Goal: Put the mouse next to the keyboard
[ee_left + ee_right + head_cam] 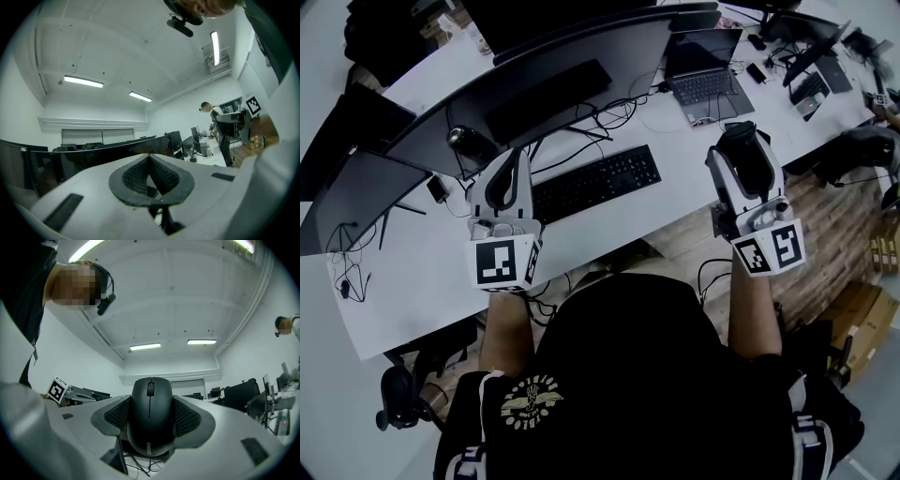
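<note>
Pickup complete, placement outstanding. Right gripper (739,148) jaws clenched on the black wireless computer mouse (151,420), raised near the white tabletop's (680,202) near edge (right of the black flat keyboard (595,183)). Left gripper (150,164) jaws together, empty.

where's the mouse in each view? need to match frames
Head view: mouse right of centre, clamped in the right gripper, off to the right of the keyboard.
Left gripper view: can't make it out; nothing between these jaws.
Right gripper view: mouse dead centre between the jaws, scroll wheel up.
Shared landmark: the right gripper's marker cube, also at the right in the left gripper view.
</note>
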The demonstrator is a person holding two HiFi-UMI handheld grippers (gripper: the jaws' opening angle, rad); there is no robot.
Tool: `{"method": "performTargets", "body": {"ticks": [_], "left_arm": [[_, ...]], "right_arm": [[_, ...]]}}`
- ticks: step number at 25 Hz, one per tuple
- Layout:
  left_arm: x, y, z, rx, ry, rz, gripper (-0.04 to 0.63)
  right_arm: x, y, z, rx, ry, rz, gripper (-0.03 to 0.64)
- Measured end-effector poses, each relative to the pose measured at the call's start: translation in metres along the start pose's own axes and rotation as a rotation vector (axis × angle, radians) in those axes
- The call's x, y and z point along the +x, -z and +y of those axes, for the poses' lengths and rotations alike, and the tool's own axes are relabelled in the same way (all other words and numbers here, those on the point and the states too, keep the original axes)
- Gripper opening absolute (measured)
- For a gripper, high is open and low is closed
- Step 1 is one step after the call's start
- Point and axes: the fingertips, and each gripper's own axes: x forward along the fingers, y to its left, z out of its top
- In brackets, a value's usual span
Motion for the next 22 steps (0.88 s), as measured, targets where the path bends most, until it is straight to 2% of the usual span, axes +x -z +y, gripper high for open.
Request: {"method": "performTargets", "body": {"ticks": [13,22], "left_arm": [[0.056,0.033,-0.03,-0.033,0.052,0.051,0.002],[0.092,0.061,-0.054,-0.049,0.106,0.089,0.002]], "right_arm": [[0.009,0.053,-0.049,0.032,0.023,0.104,0.283],[0.017,0.115,-0.066,0.091,0.029,0.209,0.283]]}}
